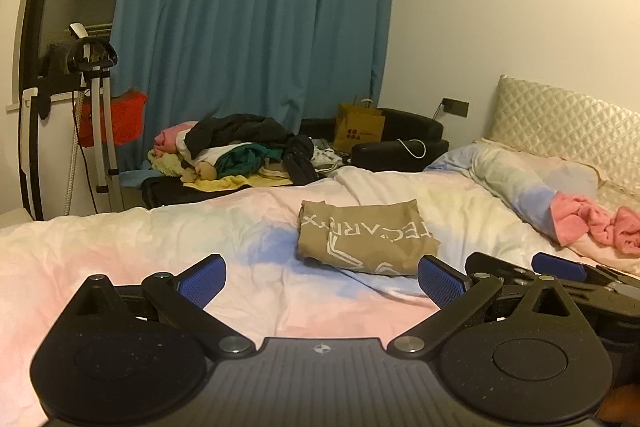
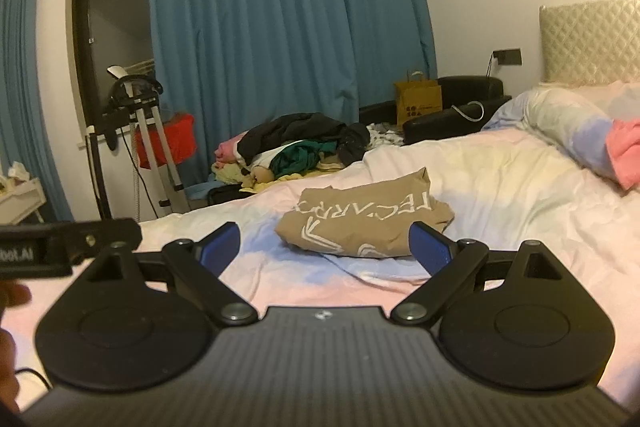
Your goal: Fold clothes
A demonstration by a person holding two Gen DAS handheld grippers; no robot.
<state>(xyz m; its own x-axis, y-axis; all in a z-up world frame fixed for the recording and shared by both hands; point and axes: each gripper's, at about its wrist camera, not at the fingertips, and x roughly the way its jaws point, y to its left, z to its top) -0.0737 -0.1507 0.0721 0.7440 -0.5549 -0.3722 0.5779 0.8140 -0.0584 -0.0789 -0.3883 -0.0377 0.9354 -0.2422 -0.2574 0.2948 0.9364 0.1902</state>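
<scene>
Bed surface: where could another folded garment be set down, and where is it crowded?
Bare sheet lies left of the folded tan shirt, and between it and the long pillow. Crowded: the clothes pile beyond the bed's far edge and the pink towel.

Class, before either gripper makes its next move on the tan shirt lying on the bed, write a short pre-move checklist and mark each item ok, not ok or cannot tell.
1. Left gripper open and empty: ok.
2. Right gripper open and empty: ok.
3. Tan shirt lies on the bedsheet, nothing on top: ok.
4. Shirt apart from both grippers' fingers: ok.
5. Shirt folded neatly: not ok, edges look uneven and bunched.
6. Pink towel clear of the shirt: ok.
</scene>
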